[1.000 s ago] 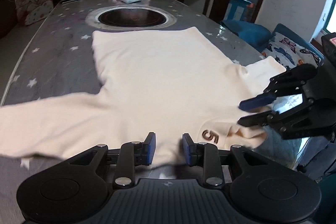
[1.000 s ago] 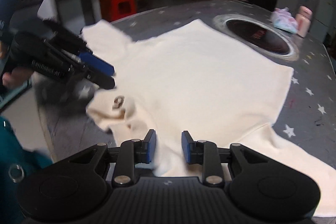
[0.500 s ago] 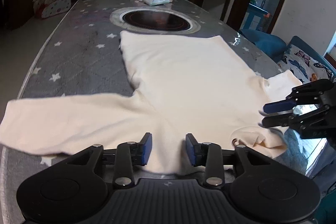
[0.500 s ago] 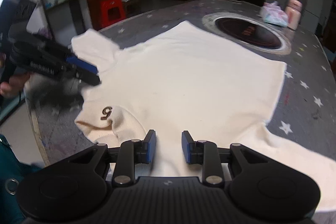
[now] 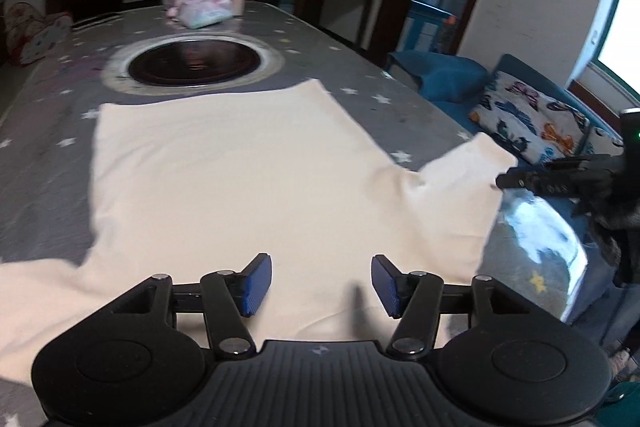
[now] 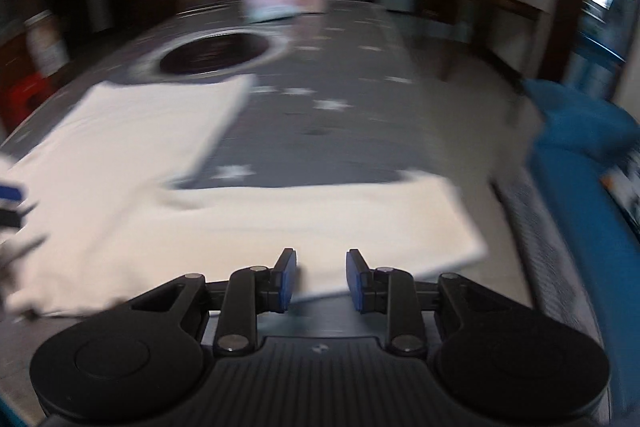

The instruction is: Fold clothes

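1. The cream shirt point(image 5: 248, 167) lies spread flat on the star-patterned table point(image 5: 360, 67), below the round dark inset point(image 5: 194, 61)
2. The left claw point(image 5: 322, 285) hovers over the shirt's near edge; its jaws have just been opening and stand wide, gripping nothing
3. The right claw point(image 6: 318, 277) is over the right sleeve point(image 6: 340, 211), jaws narrow, nothing held

shirt point(image 5: 240, 179): cream cloth, soft, matt
bench point(image 5: 52, 99): grey star-print cover, matt
burner point(image 5: 192, 61): dark glossy glass, dull metal ring
left hand-held gripper point(image 5: 321, 285): matt black plastic, ribbed blue pads
cushion point(image 5: 532, 123): printed cloth
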`<action>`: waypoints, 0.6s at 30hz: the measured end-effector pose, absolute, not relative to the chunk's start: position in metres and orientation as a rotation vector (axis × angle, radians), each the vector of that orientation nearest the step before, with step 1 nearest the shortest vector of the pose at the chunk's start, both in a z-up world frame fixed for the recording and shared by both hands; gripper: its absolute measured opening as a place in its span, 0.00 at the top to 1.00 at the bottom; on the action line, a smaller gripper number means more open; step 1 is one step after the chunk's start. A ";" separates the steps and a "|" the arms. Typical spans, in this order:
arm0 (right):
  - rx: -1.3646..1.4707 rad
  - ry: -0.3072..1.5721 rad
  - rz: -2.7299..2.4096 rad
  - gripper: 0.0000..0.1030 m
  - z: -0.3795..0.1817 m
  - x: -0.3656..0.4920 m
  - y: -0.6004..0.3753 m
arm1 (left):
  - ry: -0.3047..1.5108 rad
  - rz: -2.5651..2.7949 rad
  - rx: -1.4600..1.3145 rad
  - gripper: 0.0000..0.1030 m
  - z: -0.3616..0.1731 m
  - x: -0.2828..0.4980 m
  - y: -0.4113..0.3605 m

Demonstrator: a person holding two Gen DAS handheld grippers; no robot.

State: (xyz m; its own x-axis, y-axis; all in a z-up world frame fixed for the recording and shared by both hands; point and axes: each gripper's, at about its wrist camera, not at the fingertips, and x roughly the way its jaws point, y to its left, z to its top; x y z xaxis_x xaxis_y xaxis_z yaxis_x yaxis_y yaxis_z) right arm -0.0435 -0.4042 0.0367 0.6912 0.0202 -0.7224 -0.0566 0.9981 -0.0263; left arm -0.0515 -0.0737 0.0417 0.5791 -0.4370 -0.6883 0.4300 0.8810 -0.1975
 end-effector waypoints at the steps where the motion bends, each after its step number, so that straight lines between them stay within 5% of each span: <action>1: -0.040 0.808 0.002 0.74 0.035 -0.042 -0.414 | 0.811 -0.518 -0.002 0.43 0.041 -0.051 -0.079; 13: 0.138 0.785 -0.126 0.75 0.019 -0.029 -0.469 | 0.837 -0.559 0.042 0.40 0.034 -0.050 -0.106; 18: 0.134 0.763 -0.125 0.95 0.025 -0.033 -0.467 | 0.828 -0.556 0.050 0.38 0.038 -0.049 -0.109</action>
